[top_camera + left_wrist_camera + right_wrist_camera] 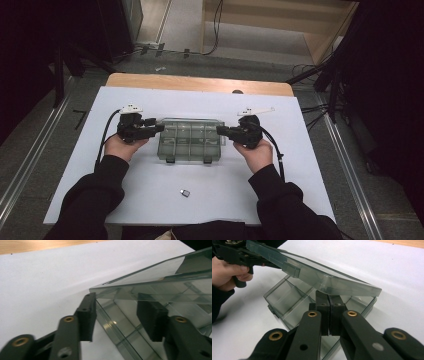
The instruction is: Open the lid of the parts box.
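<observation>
A clear smoky plastic compartment box [190, 140] lies in the middle of the white board. Its lid [317, 275] is tilted up off the base [284, 297]. My left gripper [159, 127] is at the box's left end; its jaws stand apart astride the corner wall [117, 322], one pad [86, 315] outside and the other inside, with the lid's edge [155, 277] just above their tips. My right gripper [220, 131] is at the right end, its pads [322, 312] pressed together with nothing between them, tips right under the raised lid.
A small dark grey piece [185, 192] lies on the white board [150, 200] in front of the box. Two dark latches [170, 161] stick out of the box's near side. A wooden table edge [200, 82] runs behind the board.
</observation>
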`<state>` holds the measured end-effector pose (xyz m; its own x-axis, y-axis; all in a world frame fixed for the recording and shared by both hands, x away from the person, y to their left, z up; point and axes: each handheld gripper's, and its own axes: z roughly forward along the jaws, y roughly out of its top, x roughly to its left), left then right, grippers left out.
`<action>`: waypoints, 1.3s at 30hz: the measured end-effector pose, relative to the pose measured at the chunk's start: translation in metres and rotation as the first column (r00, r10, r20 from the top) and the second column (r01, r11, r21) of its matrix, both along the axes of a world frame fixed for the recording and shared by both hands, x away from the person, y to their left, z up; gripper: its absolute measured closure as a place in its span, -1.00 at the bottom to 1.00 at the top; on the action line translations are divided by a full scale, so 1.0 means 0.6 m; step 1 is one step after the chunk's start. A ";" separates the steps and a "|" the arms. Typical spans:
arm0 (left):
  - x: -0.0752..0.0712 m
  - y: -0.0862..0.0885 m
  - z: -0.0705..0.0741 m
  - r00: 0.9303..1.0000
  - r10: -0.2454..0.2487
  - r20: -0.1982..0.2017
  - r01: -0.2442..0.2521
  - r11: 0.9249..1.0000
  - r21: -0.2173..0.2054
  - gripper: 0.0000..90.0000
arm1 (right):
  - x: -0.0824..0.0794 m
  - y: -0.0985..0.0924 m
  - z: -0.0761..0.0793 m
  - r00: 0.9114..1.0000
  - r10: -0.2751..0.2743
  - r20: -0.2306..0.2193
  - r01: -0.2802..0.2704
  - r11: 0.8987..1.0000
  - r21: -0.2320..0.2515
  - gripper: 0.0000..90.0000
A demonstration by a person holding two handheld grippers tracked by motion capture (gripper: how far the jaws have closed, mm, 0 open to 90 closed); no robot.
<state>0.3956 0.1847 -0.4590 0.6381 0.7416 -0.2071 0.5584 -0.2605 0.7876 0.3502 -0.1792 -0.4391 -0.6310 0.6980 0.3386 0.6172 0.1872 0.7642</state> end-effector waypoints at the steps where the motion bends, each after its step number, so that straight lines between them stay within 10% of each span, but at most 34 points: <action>1: 0.000 0.000 -0.001 1.000 -0.005 -0.006 0.005 1.000 -0.010 0.28 | 0.000 0.000 0.000 1.000 -0.001 0.000 0.001 1.000 -0.002 0.92; 21: -0.004 -0.001 0.004 1.000 -0.004 -0.011 0.004 1.000 -0.011 0.53 | -0.008 -0.006 -0.016 1.000 -0.007 -0.004 0.007 0.999 -0.034 0.63; 31: -0.005 -0.002 0.004 1.000 -0.003 -0.018 0.003 1.000 -0.011 0.52 | 0.009 -0.019 -0.040 0.998 -0.066 -0.020 0.064 0.996 -0.054 0.11; 39: -0.004 -0.001 0.003 1.000 0.004 -0.021 -0.005 1.000 -0.014 0.48 | 0.027 -0.008 -0.054 0.996 -0.074 0.054 0.078 0.994 -0.074 0.01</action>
